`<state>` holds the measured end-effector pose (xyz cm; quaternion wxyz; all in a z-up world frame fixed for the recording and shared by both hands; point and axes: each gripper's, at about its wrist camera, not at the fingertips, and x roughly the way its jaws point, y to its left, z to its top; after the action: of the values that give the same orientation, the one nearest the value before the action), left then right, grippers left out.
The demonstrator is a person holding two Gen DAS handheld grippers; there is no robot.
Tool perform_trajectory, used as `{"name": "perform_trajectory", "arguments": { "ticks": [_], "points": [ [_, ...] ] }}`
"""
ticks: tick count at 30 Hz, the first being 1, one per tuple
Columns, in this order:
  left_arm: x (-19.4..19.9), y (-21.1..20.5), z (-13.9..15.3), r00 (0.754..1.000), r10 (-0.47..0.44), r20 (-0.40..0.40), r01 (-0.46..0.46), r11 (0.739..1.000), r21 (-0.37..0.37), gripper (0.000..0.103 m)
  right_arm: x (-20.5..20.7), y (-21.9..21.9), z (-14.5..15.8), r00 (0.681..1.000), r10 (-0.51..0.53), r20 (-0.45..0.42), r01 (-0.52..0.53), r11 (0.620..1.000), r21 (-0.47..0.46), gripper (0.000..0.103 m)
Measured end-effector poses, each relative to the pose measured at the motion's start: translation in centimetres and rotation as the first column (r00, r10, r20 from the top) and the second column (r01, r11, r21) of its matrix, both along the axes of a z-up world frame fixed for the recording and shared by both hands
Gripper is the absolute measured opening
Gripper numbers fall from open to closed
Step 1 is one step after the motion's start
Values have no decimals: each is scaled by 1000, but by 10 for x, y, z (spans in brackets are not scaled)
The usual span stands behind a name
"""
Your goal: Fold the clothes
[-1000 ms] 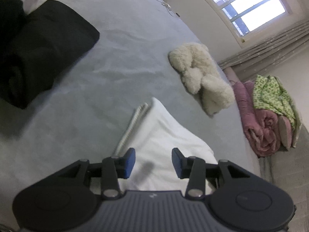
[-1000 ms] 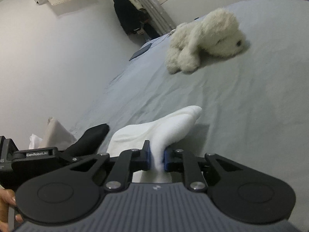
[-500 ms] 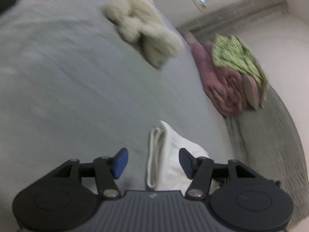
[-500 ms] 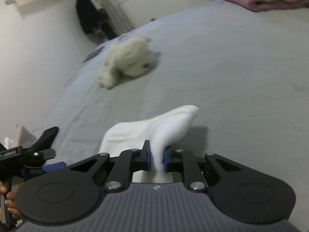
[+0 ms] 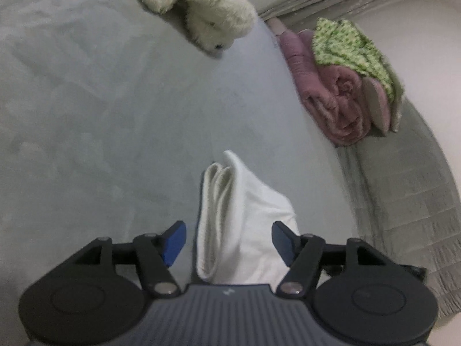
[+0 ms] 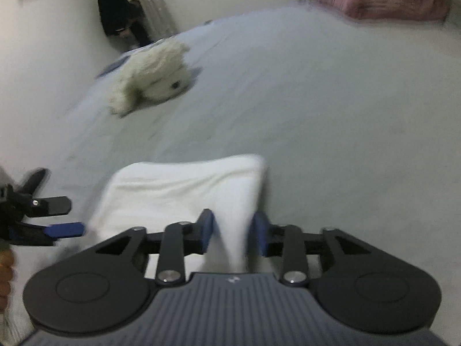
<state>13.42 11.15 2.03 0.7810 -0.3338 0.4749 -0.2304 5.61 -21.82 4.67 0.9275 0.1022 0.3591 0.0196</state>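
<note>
A folded white cloth (image 5: 239,210) lies on the grey bed (image 5: 100,115), its layered edge facing left. My left gripper (image 5: 229,242) straddles the cloth's near end. Its jaws are opening and the blue pads stand clear of the fabric on both sides. In the right wrist view the same cloth (image 6: 184,184) lies flat, with a raised fold running back between the fingers of my right gripper (image 6: 232,230). Those jaws are opening too, and the fold sits loosely in the gap. The left gripper (image 6: 62,216) shows at that view's left edge, beside the cloth.
A white plush toy (image 5: 201,8) lies farther up the bed. A rolled pink blanket (image 5: 331,86) topped with a green patterned cloth (image 5: 351,43) sits past the bed's right edge. A dark garment (image 6: 118,8) hangs in the corner. A hand (image 6: 5,265) holds the left gripper.
The right gripper's jaws have parted from the white fold they pinched, and the cloth has settled flatter. The left gripper swung right, widened, and now straddles the cloth; the black garment left its view.
</note>
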Motion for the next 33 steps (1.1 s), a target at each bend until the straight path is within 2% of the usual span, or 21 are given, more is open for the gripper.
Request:
{"name": "perform_trajectory", "arguments": {
  "ticks": [2, 3, 5, 7, 9, 10, 13, 18, 20, 21, 22, 23, 26, 29, 33],
  "points": [
    [6, -2, -5, 1000, 6, -14, -7, 1000, -21, 67, -13, 16, 10, 997, 10, 73, -2, 994, -111, 40],
    [8, -3, -6, 1000, 8, -19, -9, 999, -34, 67, -19, 29, 13, 994, 41, 102, -27, 991, -134, 40],
    [11, -5, -7, 1000, 10, -25, -11, 998, -55, 67, -30, 65, 11, 978, 163, 130, -140, 976, -170, 41],
    [12, -2, -4, 1000, 18, -22, -19, 998, -59, 67, -40, 107, 3, 945, 294, 145, -253, 935, -247, 42],
    [8, 7, -3, 999, 32, -13, -32, 998, -54, 67, -47, 139, -7, 910, 388, 148, -325, 887, -329, 50],
    [8, 11, -2, 999, 40, -11, -41, 998, -49, 68, -47, 151, -12, 902, 408, 142, -340, 873, -349, 54],
    [5, 20, -3, 998, 56, -14, -57, 998, -33, 68, -43, 174, -24, 890, 443, 110, -377, 849, -369, 54],
    [5, 16, -4, 999, 32, -17, -33, 999, -28, 68, -36, 199, -45, 891, 453, 22, -386, 782, -490, 54],
    [6, 12, -4, 1000, 14, -18, -14, 999, -28, 69, -36, 208, -50, 893, 449, 12, -377, 763, -524, 54],
    [6, 10, -4, 1000, 9, -18, -9, 1000, -29, 69, -37, 209, -51, 894, 447, 12, -372, 759, -535, 52],
    [6, 9, -4, 1000, 7, -21, -7, 999, -32, 69, -38, 209, -51, 895, 445, 13, -368, 755, -543, 44],
    [6, 8, -4, 1000, 6, -26, -7, 999, -35, 69, -39, 207, -51, 901, 433, 20, -353, 760, -545, 29],
    [6, 8, -5, 999, 9, -36, -11, 999, -52, 69, -41, 198, -46, 921, 385, 58, -300, 795, -528, 17],
    [5, 8, -8, 999, 12, -46, -16, 996, -90, 70, -45, 183, -34, 934, 335, 120, -250, 857, -450, 15],
    [5, 1, -10, 999, 10, -52, -16, 993, -116, 73, -46, 168, -26, 943, 284, 175, -206, 908, -365, 14]
  ]
}}
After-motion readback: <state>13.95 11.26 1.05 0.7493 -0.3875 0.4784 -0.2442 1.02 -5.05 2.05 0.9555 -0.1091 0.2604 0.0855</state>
